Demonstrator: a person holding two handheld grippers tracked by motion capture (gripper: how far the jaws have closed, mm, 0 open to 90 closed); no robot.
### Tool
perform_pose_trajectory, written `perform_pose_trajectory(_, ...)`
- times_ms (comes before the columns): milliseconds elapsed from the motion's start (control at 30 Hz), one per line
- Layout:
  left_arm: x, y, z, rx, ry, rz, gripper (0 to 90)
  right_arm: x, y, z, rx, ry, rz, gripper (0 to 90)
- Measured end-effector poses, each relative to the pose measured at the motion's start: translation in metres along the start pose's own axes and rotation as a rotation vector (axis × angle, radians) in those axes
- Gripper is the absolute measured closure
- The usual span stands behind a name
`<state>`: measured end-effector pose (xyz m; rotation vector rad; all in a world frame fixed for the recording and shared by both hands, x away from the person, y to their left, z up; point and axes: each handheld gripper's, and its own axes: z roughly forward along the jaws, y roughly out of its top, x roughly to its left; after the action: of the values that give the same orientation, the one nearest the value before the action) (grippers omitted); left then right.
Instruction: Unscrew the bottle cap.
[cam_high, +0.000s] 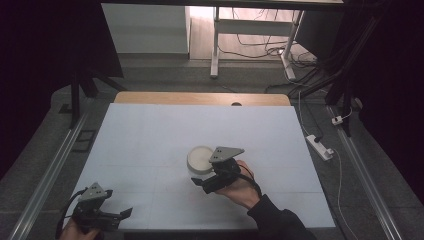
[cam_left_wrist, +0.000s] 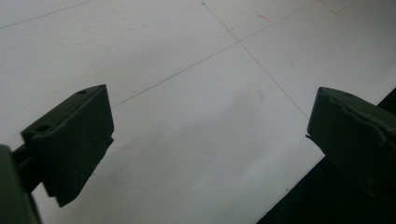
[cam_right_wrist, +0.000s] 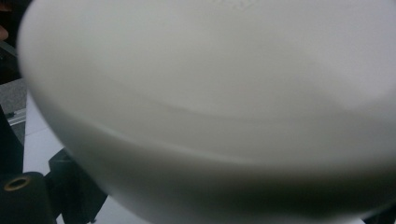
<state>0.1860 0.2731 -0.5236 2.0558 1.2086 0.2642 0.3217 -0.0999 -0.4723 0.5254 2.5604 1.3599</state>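
Two grippers are in your hands, and they sit well apart on the white table. Your right gripper is near the middle of the table, just on the near side of the white bowl, with its grey three-cornered plate tilted over the bowl's right edge. From above, your right hand wraps the handle from the near right. In the right gripper view the bowl looms very close and blurred, its pale inside and rim spread across the jaws, so you cannot tell whether the jaws are spread, closed or pinching the rim. The bowl stands upright on the table, a little right of centre and somewhat nearer to you than the far edge. Your left gripper is at the near left corner, low over the table and pointing right along the near edge. In the left gripper view its jaws stand wide apart with bare table between them, holding nothing.
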Motion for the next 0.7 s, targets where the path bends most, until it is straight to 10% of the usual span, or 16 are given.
perform_pose_trajectory(700, -0.005, 0.021, -0.001, -0.107, -0.077, 0.083, 0.0, 0.001, -0.001, -0.001, 0.002, 0.014, 0.005, 6.8)
